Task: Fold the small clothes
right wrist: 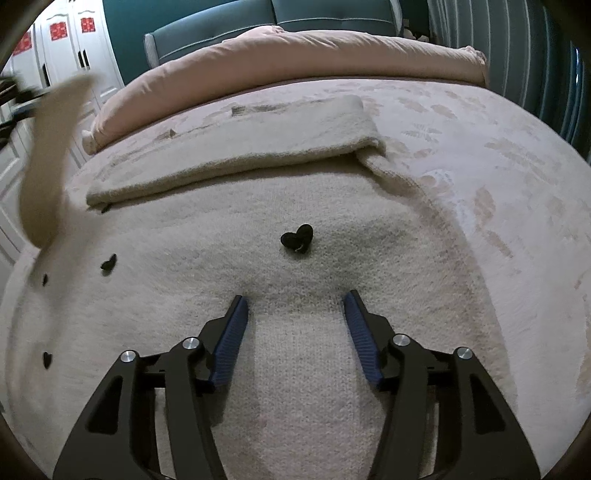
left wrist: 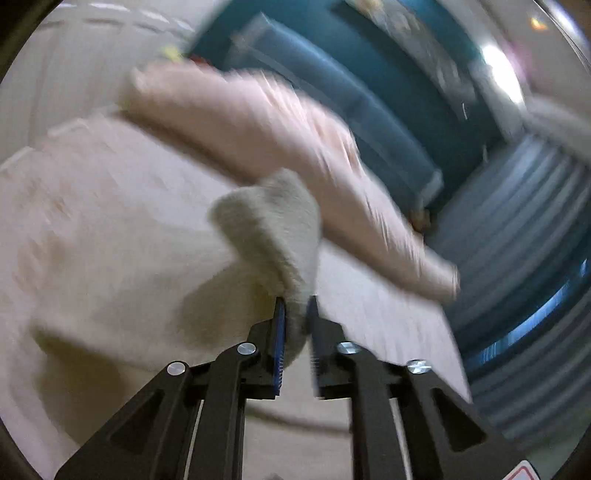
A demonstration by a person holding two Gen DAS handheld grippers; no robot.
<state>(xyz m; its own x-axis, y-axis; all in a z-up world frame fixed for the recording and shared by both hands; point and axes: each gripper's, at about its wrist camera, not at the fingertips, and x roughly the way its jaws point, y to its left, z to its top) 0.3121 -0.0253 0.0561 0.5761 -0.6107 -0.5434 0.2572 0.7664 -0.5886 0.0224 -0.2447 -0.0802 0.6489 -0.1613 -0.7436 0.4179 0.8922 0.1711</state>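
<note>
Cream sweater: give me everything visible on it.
The cream sweater is fuzzy knit with small black heart shapes on it. It lies spread on the pale bedspread, one sleeve folded flat across it. The left tongs pinch a lifted piece of it; the right tongs, open, straddle ribbed knit.

A cream knitted sweater (right wrist: 295, 229) dotted with small black hearts (right wrist: 297, 238) lies on a pale pink bedspread (right wrist: 498, 155) with a faint leaf pattern, beside a peach duvet (right wrist: 295, 55), a teal headboard (right wrist: 221, 26) and white wardrobe doors (right wrist: 74, 44) bearing red squares.
</note>
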